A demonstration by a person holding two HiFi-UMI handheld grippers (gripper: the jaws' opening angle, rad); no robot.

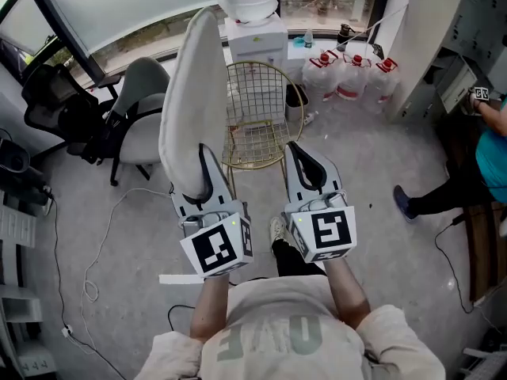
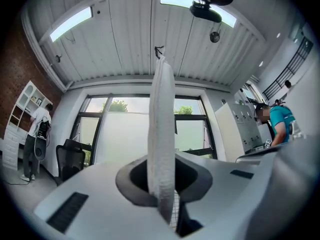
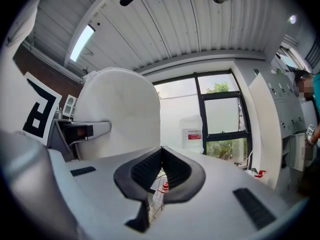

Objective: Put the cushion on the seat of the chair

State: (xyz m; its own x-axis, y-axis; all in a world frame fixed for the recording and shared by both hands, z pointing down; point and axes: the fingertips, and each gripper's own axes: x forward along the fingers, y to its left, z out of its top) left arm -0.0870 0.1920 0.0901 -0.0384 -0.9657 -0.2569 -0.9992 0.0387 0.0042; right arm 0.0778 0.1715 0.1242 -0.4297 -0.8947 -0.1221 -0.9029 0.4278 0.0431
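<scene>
A white round cushion [image 1: 190,101] stands upright on edge, and my left gripper [image 1: 208,165] is shut on its lower rim. In the left gripper view the cushion [image 2: 162,109] rises as a thin white slab from between the jaws of the left gripper [image 2: 162,186]. A gold wire chair [image 1: 255,141] with a bare seat stands just beyond both grippers, to the right of the cushion. My right gripper [image 1: 305,161] hovers in front of the chair, its pads meeting at the tips with nothing held. In the right gripper view the right gripper [image 3: 160,156] has the cushion [image 3: 120,114] to its left.
A water dispenser [image 1: 255,30] and several water jugs [image 1: 348,74] stand behind the chair. A grey office chair [image 1: 142,117] and a black chair [image 1: 55,93] are at the left. A person [image 1: 475,165] stands at the right. Cables [image 1: 99,244] lie on the floor.
</scene>
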